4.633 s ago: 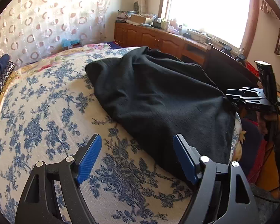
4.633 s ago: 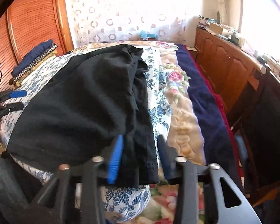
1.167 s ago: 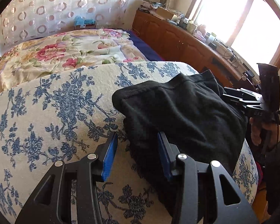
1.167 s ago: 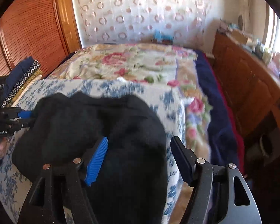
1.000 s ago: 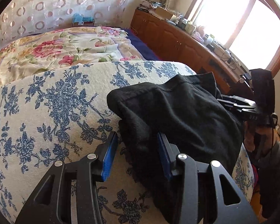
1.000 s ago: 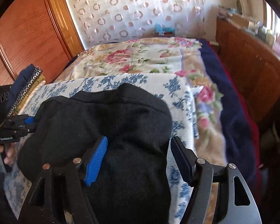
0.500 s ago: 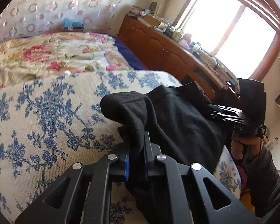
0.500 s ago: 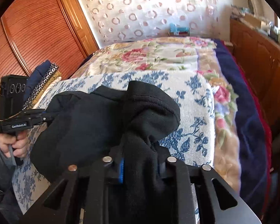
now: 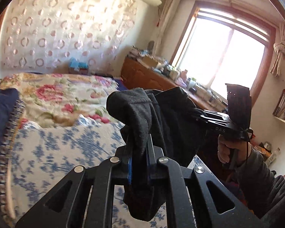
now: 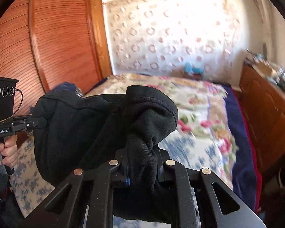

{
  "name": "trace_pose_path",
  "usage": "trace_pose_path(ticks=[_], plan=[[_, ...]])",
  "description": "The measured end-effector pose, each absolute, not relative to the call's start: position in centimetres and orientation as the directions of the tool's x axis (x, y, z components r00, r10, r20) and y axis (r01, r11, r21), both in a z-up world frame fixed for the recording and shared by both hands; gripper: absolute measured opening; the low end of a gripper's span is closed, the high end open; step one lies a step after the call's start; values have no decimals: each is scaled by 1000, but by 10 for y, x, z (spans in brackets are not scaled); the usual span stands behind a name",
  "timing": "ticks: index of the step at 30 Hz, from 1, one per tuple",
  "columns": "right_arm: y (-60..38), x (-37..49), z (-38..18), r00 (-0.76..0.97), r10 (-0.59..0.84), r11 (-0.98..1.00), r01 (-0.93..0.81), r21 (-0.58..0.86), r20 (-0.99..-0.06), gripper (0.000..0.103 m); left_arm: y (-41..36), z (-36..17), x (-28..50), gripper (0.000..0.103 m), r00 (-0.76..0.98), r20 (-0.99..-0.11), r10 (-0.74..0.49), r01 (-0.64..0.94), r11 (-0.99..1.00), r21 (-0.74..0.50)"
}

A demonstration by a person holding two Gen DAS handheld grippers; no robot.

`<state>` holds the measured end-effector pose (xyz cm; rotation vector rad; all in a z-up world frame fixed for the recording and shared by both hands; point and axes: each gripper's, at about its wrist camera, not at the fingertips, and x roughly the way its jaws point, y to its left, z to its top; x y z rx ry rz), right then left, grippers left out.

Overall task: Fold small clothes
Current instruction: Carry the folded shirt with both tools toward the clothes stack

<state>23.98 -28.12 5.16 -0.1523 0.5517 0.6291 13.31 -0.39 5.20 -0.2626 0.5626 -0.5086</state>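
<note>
The left gripper has just clamped its jaws on a bunched edge of the black garment. The right gripper, off at three o'clock from it, has pinched the other edge. The cloth hangs between them, above the blue-flowered bedspread.

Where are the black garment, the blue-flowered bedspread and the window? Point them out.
black garment [image 9: 134, 112]: left wrist view, bunched fold above the tongs.
blue-flowered bedspread [image 9: 66, 146]: left wrist view, bare patch.
window [image 9: 224, 60]: left wrist view, bright pane.
</note>
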Motion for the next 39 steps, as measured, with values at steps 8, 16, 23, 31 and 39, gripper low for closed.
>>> trace_pose_path(ticks=[8, 16, 23, 31, 39], plan=[[-185, 252, 92, 617, 643, 675, -737, -44, -454, 16, 89, 94, 84, 11, 865, -348, -362, 245, 910, -335], [-51, 278, 113, 497, 730, 497, -857, -135, -469, 16, 176, 92, 46, 11, 935, -315, -161, 38, 931, -363], [66, 328, 93, 417, 727, 379, -906, -187, -546, 16, 230, 50, 37, 11, 931, -361, -47, -121, 896, -428], [141, 399, 41, 461, 633, 467, -868, -168, -622, 34, 262, -8, 57, 11, 864, -504, -7, -254, 858, -446], [141, 378, 43, 477, 722, 498, -861, -102, -501, 48, 255, -12, 56, 12, 846, -530, 55, -282, 890, -358]])
